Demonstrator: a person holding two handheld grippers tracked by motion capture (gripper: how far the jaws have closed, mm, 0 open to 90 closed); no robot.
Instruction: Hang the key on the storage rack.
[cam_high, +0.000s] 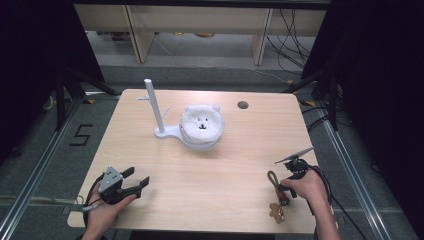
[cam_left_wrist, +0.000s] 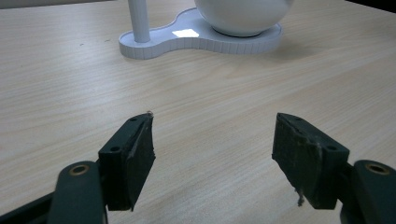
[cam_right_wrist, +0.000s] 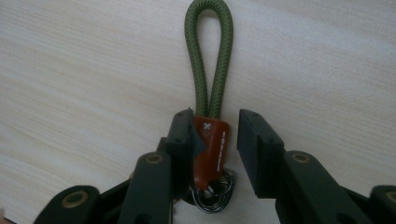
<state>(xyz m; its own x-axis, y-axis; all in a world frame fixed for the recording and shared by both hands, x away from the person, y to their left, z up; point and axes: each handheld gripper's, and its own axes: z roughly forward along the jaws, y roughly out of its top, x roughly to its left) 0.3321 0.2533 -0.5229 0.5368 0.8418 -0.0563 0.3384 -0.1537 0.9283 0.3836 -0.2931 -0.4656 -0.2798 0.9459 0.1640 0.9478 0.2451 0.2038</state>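
A keychain lies on the wooden table at the front right, with an olive-green rope loop (cam_high: 272, 178), a brown leather tab (cam_right_wrist: 212, 149), a metal ring (cam_right_wrist: 212, 193) and a small brown charm (cam_high: 275, 212). My right gripper (cam_right_wrist: 217, 116) points down over it with its jaws on either side of the tab. The left pad touches the leather and the right pad stands clear of it, so the gripper is open. The green loop (cam_right_wrist: 201, 60) stretches out beyond the tips. My left gripper (cam_high: 135, 182) rests at the front left, open (cam_left_wrist: 212, 135), with nothing between its jaws.
A white stand (cam_high: 152, 107) with an upright pole and side pegs rises at the table's middle back. On its base (cam_left_wrist: 187, 39) sits a round white fluffy bear-faced object (cam_high: 201, 125). A cable hole (cam_high: 243, 105) lies behind it. The table's front edge is close to both hands.
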